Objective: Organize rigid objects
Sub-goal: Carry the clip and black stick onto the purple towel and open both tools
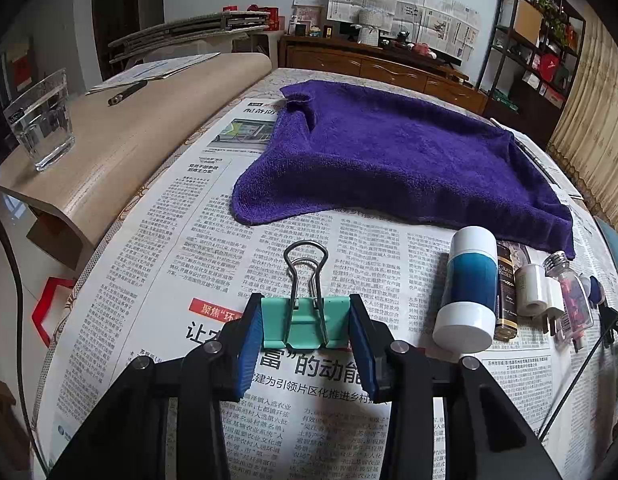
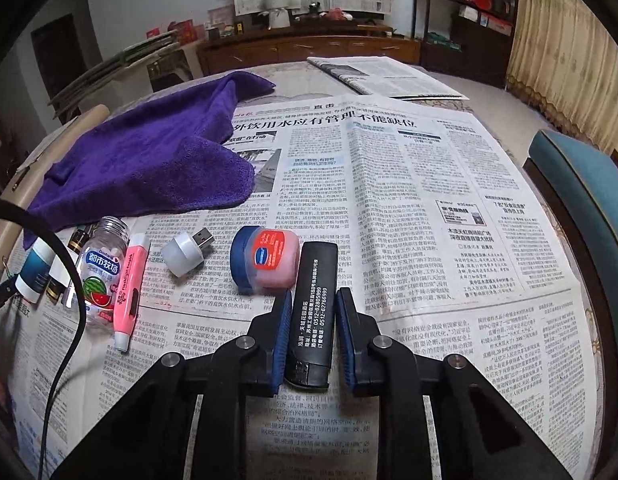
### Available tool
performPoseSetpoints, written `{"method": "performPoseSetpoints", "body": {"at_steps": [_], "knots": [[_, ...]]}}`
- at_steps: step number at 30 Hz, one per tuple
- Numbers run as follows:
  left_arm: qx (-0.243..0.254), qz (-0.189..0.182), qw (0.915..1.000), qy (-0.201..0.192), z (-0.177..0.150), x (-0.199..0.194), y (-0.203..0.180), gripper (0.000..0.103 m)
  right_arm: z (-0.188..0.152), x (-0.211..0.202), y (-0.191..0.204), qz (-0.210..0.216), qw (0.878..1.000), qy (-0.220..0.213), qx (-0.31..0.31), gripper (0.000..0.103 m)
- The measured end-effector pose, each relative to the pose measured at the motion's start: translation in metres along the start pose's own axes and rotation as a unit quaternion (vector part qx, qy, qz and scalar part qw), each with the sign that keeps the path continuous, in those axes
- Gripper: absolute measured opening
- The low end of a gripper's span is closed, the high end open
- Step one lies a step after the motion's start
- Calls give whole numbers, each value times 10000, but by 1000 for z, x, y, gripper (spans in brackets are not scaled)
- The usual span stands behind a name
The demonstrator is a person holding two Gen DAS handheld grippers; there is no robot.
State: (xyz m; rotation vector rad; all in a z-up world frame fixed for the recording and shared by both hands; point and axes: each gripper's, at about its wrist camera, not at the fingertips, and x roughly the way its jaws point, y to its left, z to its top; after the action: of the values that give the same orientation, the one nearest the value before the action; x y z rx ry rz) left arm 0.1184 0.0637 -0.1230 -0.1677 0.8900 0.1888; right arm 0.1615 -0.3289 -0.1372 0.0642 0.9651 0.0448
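A mint green binder clip [image 1: 305,322] lies on the newspaper with its wire handles pointing away, and my left gripper [image 1: 305,300] is shut on its two sides. To its right stands a row: a white and blue bottle [image 1: 467,288], a dark bottle [image 1: 507,292], a white plug [image 1: 535,290] and a clear bottle [image 1: 575,300]. My right gripper [image 2: 313,294] is shut on a flat black case [image 2: 315,276] with white print. Beside the case sit a pink jelly jar [image 2: 265,260], a white USB light [image 2: 185,250], a pink pen [image 2: 127,292] and a clear candy bottle [image 2: 101,276].
A purple towel [image 1: 389,152] lies crumpled behind the objects. A glass of water [image 1: 41,120] and a pen [image 1: 127,92] rest on a curved wooden riser at the left. A blue chair [image 2: 581,200] stands at the table's right edge. A black cable [image 2: 69,320] crosses the left.
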Motion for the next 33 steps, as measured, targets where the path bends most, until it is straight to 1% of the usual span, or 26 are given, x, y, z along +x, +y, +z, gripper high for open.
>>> {"method": "performPoseSetpoints", "body": {"at_steps": [10,15,18,21,24,27,30,33], "knots": [[8,-116,9998,-166,11,-22,0,39,3,-19,-1,99,9998,-134,127,23],[51,-174,9995,-277,24,-41,0,39,10,-34,4,214,9992,-274,193,23],[79,-208,9990,-380,40,-52,-1,39,20,-41,11,354,9984,-366,249,23],[190,-301,9983,-465,60,-59,-8,39,36,-48,22,471,9976,-470,207,23],[265,-475,9973,-496,82,-58,-17,39,57,-51,35,657,9962,-542,178,23],[334,-665,9961,-467,108,-46,-28,39,82,-47,51,851,9946,-576,107,23],[455,-754,9952,-435,132,-29,-42,39,108,-37,70,983,9934,-597,-47,23],[545,-832,9944,-360,149,-8,-53,39,135,-19,92,1155,9916,-557,-191,23]]}}
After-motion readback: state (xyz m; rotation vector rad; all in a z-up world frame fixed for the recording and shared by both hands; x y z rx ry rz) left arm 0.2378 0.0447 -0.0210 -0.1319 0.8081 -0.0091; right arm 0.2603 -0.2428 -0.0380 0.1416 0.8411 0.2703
